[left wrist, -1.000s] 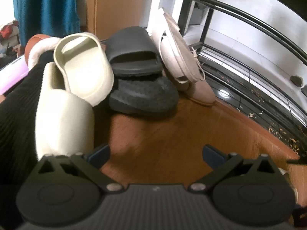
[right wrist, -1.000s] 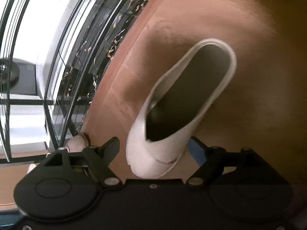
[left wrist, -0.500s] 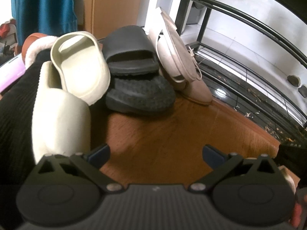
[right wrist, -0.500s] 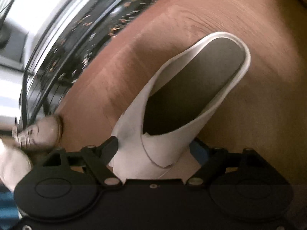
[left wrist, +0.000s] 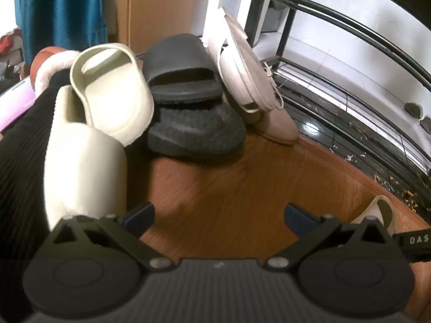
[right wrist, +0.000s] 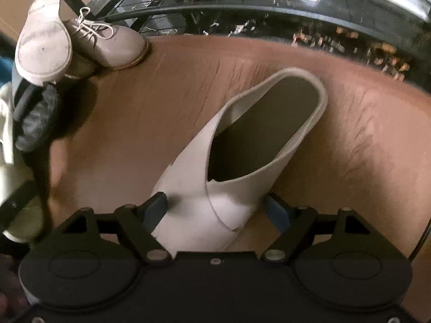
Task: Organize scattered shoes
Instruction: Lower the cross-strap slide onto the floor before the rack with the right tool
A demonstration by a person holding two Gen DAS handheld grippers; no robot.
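A white slip-on shoe (right wrist: 242,156) lies toe-first between the fingers of my right gripper (right wrist: 215,204). Both pads touch its toe sides, and the jaws are opening slightly. Its heel (left wrist: 382,212) shows at the lower right of the left wrist view. My left gripper (left wrist: 218,212) hangs open over bare wooden floor (left wrist: 229,183) with nothing between its fingers. Ahead of it stand two cream slides (left wrist: 107,88), two stacked black slides (left wrist: 188,80) and a pair of beige lace-up shoes (left wrist: 277,126), one leaning sole-out. That pair (right wrist: 113,45) is at the upper left of the right wrist view.
A black metal rack (left wrist: 336,27) runs along the right over dark glossy floor strewn with debris (right wrist: 350,40). Black ribbed fabric (left wrist: 18,161) fills the left edge. A teal curtain (left wrist: 59,8) and a wooden panel (left wrist: 161,5) stand behind the shoes.
My right gripper has rolled with the white shoe still between its fingers, and the lace-up pair came into its view. The shoe's heel entered the left view. My left gripper stayed put.
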